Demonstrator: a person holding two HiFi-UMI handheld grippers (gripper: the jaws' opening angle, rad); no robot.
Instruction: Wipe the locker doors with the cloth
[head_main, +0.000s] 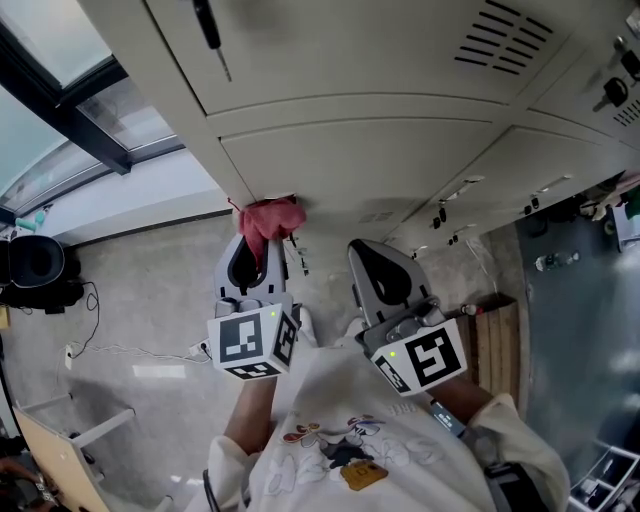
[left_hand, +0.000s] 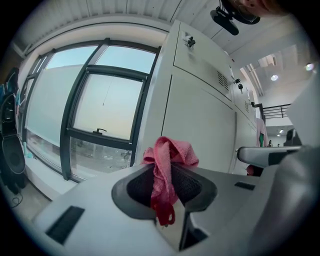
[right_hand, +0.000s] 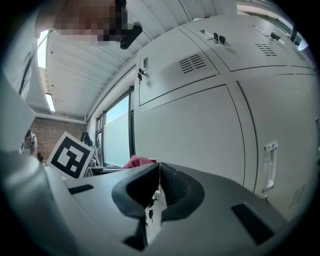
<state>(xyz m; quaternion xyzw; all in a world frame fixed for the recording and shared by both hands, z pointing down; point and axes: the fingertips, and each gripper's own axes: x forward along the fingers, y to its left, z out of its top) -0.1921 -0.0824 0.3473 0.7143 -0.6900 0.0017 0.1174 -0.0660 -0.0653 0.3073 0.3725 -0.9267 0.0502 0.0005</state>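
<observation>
So, left gripper (left_hand: 162, 187): jaws clamped on red cloth (left_hand: 170, 155); cloth bunched above the tips, tail hanging down between the pads.
Cloth position: at the left edge of the locker bank (head_main: 330, 60), low by the lower locker door (head_main: 400, 160); contact with metal not resolvable.
Right gripper (right_hand: 159, 172): jaws pressed together, empty; just beside left gripper, aimed at the same door.
Surroundings: window (left_hand: 100, 100) left of the locker bank, grey floor (head_main: 150, 300) below.

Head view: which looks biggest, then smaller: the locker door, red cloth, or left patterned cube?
1. Locker door, by far.
2-3. Left patterned cube and red cloth look alike; the cube sits nearer the camera.
</observation>
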